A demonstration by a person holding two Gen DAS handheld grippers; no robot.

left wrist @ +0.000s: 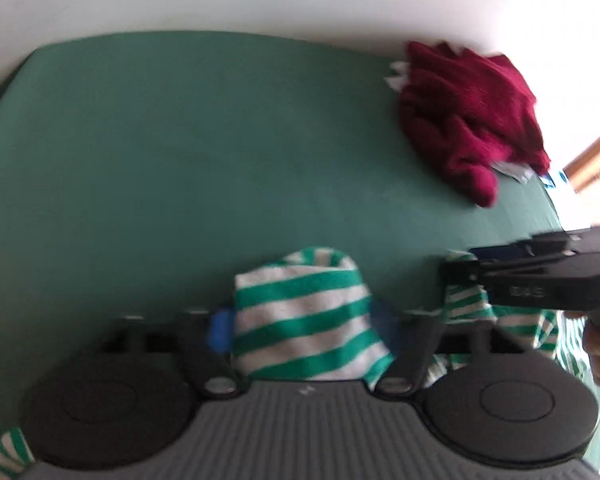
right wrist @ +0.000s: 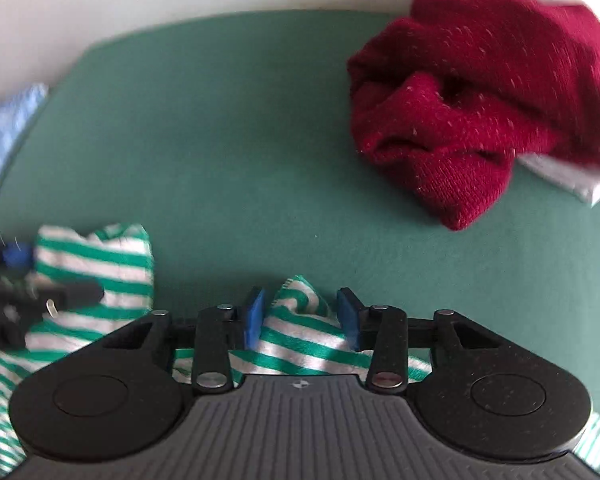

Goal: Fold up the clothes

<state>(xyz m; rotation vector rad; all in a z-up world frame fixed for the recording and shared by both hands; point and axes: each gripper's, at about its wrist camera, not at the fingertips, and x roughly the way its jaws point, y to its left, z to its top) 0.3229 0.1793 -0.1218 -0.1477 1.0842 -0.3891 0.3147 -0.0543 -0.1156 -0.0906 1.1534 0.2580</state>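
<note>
Here the left tool (left wrist: pixel 300 328) has a raised bunch of the green-and-white striped garment (left wrist: pixel 300 312) standing between its blue pads (left wrist: pixel 219 332), and the cloth fills the gap from pad to pad; whether the pads are pressing on it or only flanking it cannot be told from this blurred view. The right tool (right wrist: pixel 300 316) has a smaller peak of the same garment between its pads, with a visible gap on each side of the fold, so it reads as released around the cloth rather than clenched on it. The garment lies at the near edge of the green surface (left wrist: pixel 180 152), spread under and between both tools. It appears to be a light, soft knit: it will sag and bunch, has no stiffness to hold a line, and should not slip readily against the pads. Take hold at an edge or corner, one tool on each, with the pinch well into the fabric so a single layer does not pull free. A dark red knitted garment (right wrist: pixel 480 104) lies heaped at the far right, well apart, over a pale item (right wrist: pixel 568 178).
</note>
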